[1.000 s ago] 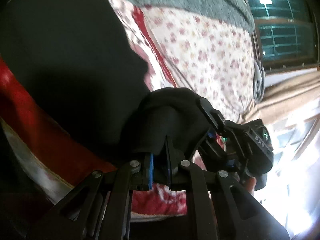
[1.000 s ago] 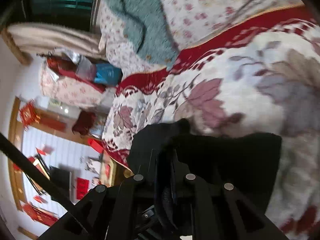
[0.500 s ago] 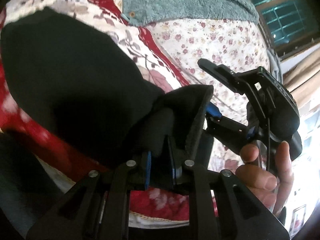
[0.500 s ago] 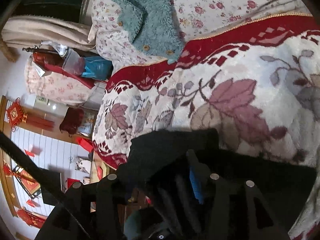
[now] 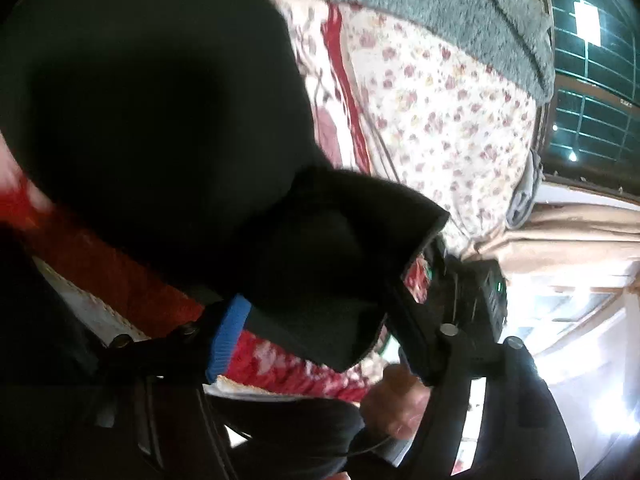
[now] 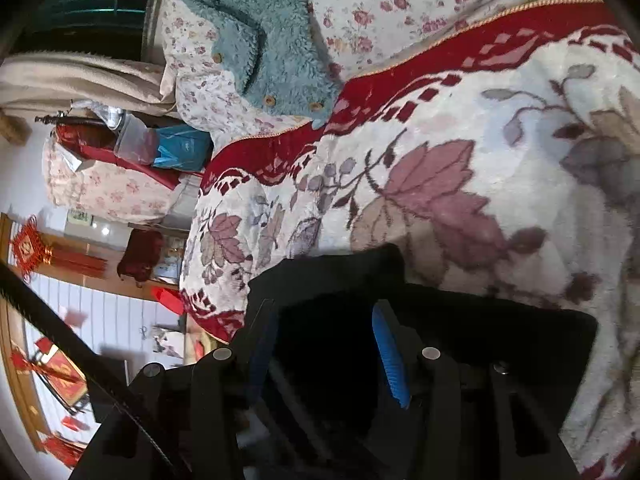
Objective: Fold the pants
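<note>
The black pants (image 5: 160, 112) lie folded on the flowered red-and-white blanket (image 6: 460, 128). In the left wrist view a thick black corner of the pants (image 5: 344, 248) rests between my left gripper's spread fingers. My left gripper (image 5: 316, 324) is open; its blue-padded fingertip (image 5: 226, 334) shows on the left. The right gripper body (image 5: 480, 292) and the person's hand are just behind it. In the right wrist view my right gripper (image 6: 324, 340) is open, with the black pants (image 6: 500, 328) lying between and beyond its blue pads (image 6: 390, 356).
A teal fleece garment (image 6: 256, 32) lies on the flowered sheet (image 5: 440, 120) at the far side of the bed. A bed edge, pillows, bags (image 6: 180, 148) and a window (image 5: 592, 60) lie beyond.
Both grippers were shut on the pants' edge one second ago. The right one opened first, then the left one opened, and the cloth now sits loose between the fingers.
</note>
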